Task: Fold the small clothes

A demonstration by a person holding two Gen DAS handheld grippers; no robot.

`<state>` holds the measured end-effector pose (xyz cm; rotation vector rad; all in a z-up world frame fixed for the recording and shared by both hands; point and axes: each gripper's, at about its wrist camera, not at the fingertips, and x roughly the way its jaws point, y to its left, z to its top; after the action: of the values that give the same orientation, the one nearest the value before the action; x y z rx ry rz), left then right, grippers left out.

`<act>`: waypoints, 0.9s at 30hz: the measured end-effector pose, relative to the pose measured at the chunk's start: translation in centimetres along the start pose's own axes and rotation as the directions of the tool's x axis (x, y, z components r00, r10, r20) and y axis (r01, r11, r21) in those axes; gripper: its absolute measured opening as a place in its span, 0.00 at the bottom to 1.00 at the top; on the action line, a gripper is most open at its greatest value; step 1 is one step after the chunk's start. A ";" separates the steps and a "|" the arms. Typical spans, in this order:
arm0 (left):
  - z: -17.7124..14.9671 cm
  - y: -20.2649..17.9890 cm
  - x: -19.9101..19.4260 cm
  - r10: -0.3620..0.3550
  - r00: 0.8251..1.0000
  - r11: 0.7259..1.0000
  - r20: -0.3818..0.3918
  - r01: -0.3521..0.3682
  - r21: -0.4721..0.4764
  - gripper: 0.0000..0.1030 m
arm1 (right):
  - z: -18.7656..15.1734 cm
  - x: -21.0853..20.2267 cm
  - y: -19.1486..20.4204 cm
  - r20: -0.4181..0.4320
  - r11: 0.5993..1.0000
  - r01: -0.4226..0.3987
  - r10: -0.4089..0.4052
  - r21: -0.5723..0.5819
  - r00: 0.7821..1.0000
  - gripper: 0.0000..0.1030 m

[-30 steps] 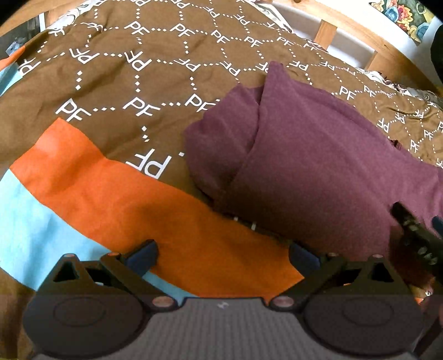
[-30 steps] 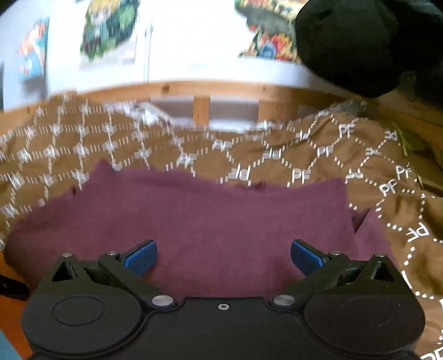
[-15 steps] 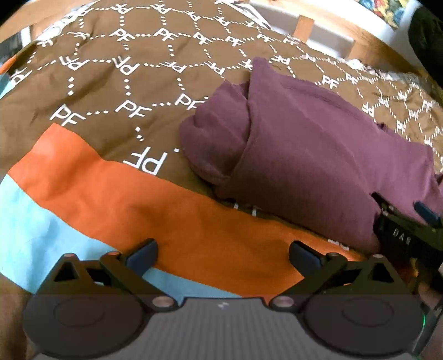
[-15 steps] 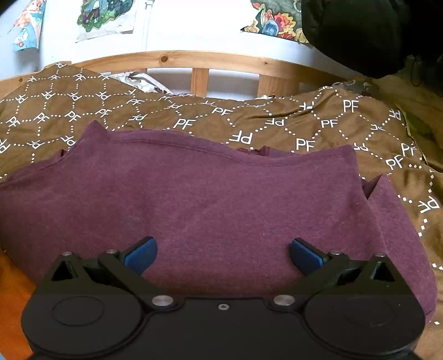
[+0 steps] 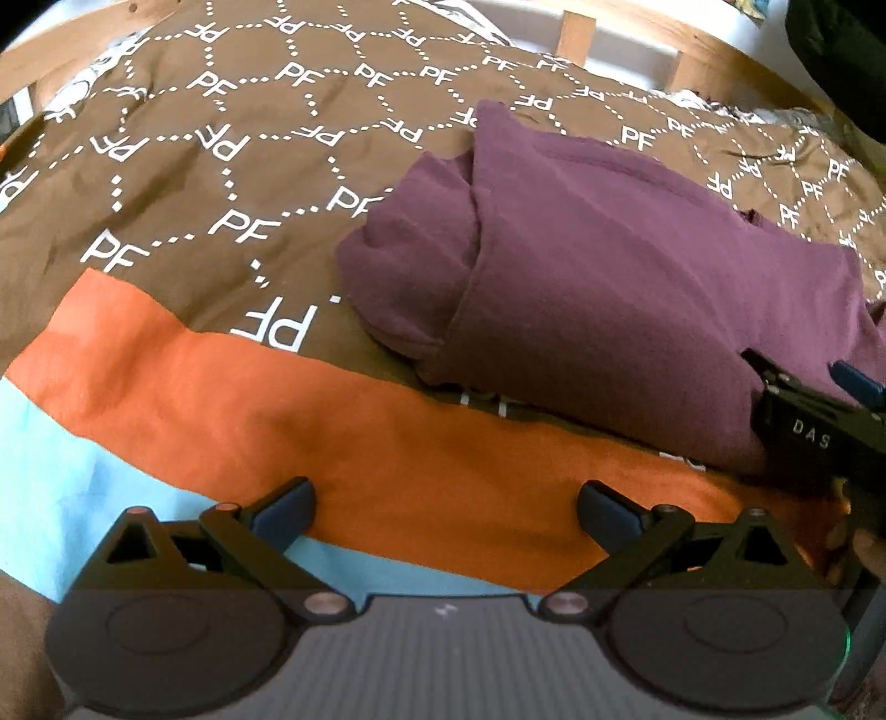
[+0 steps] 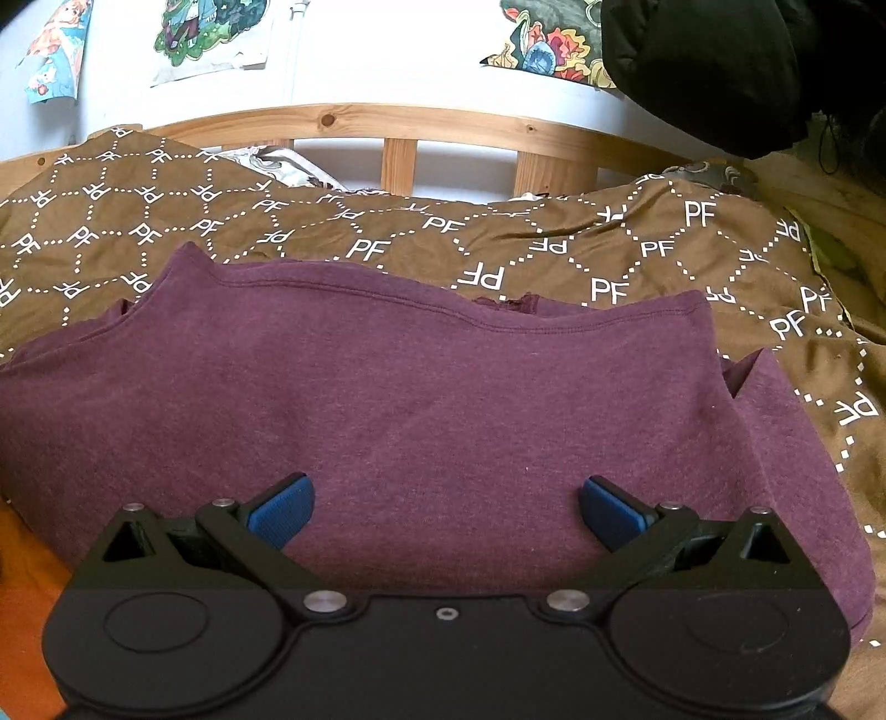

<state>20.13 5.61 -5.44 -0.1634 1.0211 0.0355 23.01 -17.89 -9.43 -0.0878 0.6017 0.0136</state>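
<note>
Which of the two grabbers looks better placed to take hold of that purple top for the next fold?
Probably the right gripper: its open fingers sit over the purple shirt at its near edge. The left gripper, also open, is over the orange stripe, short of the cloth.

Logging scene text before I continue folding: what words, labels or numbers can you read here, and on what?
"PF": repeated in white across the brown quilted bedcover, some copies mirrored.
"DAS": white letters on the black body of the right gripper, seen in the left wrist view; it may continue out of frame.
Colourful wall posters: no legible text.
</note>
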 end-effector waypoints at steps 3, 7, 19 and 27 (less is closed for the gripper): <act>0.5 0.5 -0.4 -0.028 1.000 0.999 -0.003 0.027 -0.038 1.00 | 0.0 0.0 0.0 0.000 1.000 -0.001 0.001 0.001 1.000 0.99; 1.6 2.2 -2.0 -0.152 0.984 0.986 0.097 0.157 -0.051 1.00 | 0.0 -0.1 0.0 0.001 1.000 -0.002 0.002 0.002 1.000 0.99; 7.3 4.6 -1.5 -0.170 0.938 0.985 0.302 0.172 0.022 1.00 | 0.0 -0.1 0.0 0.004 1.000 -0.003 0.003 0.004 1.000 1.00; 7.7 4.8 2.3 -0.307 0.935 0.948 0.177 0.317 -0.030 1.00 | -0.1 -0.1 0.0 0.004 1.000 -0.003 0.003 0.004 1.000 1.00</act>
<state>27.36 11.46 -4.02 -0.3687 0.8142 -0.2085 22.93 -17.94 -9.44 -0.0830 0.5974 0.0150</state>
